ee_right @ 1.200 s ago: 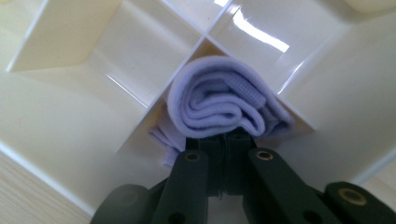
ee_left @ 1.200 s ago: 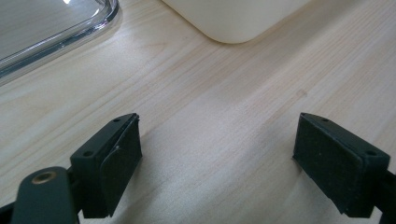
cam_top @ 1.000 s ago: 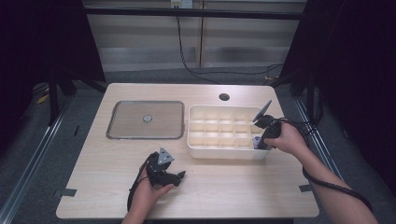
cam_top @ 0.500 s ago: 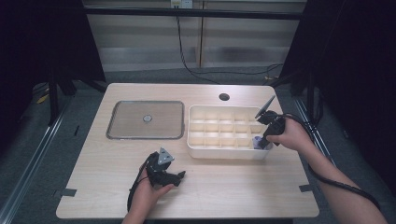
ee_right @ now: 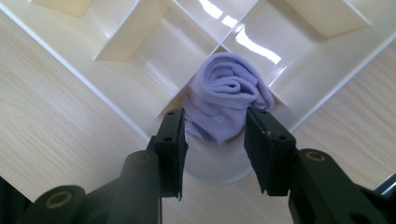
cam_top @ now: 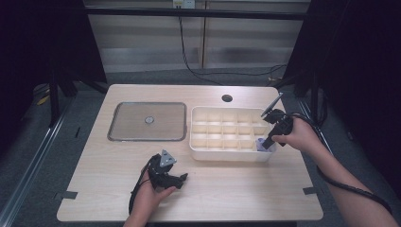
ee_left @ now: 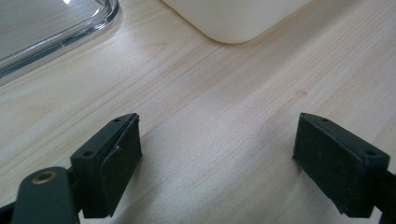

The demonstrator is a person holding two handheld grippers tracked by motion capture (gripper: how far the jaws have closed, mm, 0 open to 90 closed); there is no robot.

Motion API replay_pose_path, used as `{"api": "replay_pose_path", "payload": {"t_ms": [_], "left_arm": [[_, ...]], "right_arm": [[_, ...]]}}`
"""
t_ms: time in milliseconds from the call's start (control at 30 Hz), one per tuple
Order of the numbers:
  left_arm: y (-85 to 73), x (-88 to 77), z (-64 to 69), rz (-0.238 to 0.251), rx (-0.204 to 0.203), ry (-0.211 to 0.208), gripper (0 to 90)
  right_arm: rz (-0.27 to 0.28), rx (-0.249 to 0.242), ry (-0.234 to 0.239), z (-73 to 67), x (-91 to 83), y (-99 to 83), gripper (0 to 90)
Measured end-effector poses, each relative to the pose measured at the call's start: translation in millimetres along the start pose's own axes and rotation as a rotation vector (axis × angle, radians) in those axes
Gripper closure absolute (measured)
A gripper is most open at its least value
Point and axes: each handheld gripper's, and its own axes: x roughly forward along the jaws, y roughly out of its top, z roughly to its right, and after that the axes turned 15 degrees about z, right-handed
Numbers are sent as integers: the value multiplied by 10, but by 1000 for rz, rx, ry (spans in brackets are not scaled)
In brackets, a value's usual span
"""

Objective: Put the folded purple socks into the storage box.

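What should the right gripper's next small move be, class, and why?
Probably lift the right gripper straight up, clear of the tray. Its jaws have just been opening, and the rolled lilac cloth sits in the tray's corner compartment, between the pads but seemingly no longer pinched. The left gripper rests open on the table, so nothing there calls for action.

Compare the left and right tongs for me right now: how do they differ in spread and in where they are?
The left tongs stand wide apart over bare table with nothing between them; the right tongs stand narrower and have just been opening, a rolled purple cloth between them. The left sit near the table's front edge; the right are at the corner compartment of the cream divided tray. Both have black pads.
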Motion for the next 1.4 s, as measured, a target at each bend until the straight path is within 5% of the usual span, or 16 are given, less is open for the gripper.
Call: {"api": "replay_pose_path", "payload": {"t_ms": [667, 1400], "left_arm": [[0, 0, 0, 0, 0, 0, 147], [0, 0, 0, 0, 0, 0, 147]], "right_arm": [[6, -18, 7, -72, -115, 33, 488], [29, -89, 24, -256, -161, 9, 373]]}}
